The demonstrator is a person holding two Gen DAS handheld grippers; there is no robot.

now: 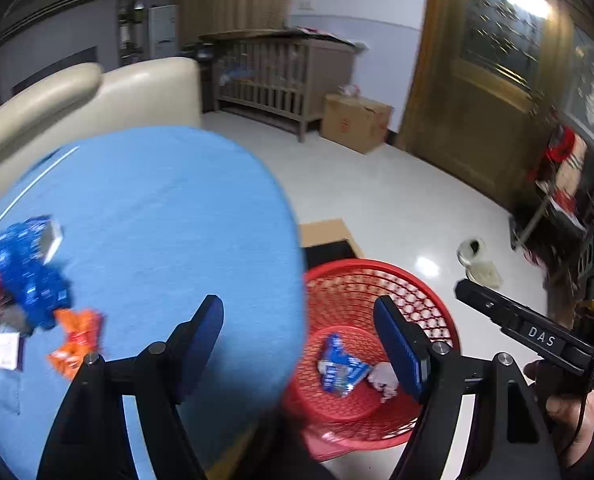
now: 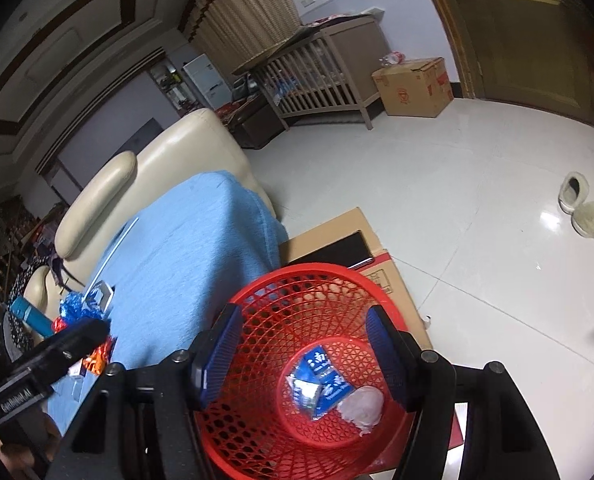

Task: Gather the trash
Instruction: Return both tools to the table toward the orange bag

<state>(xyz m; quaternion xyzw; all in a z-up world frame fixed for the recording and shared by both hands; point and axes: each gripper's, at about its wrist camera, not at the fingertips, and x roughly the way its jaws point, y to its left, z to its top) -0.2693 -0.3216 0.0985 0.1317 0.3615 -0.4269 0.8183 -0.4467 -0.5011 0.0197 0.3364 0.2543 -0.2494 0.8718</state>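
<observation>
Two pieces of trash, a crumpled blue foil wrapper (image 2: 321,380) and a white paper wad (image 2: 363,404), lie in the red plastic mesh basket (image 2: 257,320), below the spread, empty right gripper (image 2: 301,356). Left of the released left gripper (image 1: 297,340), blurred wrappers (image 1: 29,272) sit on blue cloth (image 1: 157,208).

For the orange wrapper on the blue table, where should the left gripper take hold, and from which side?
Grip the orange wrapper at its raised, crumpled middle, coming from above with the open left gripper. It lies crinkled on the cloth-covered table, with other wrappers close beside it.
</observation>
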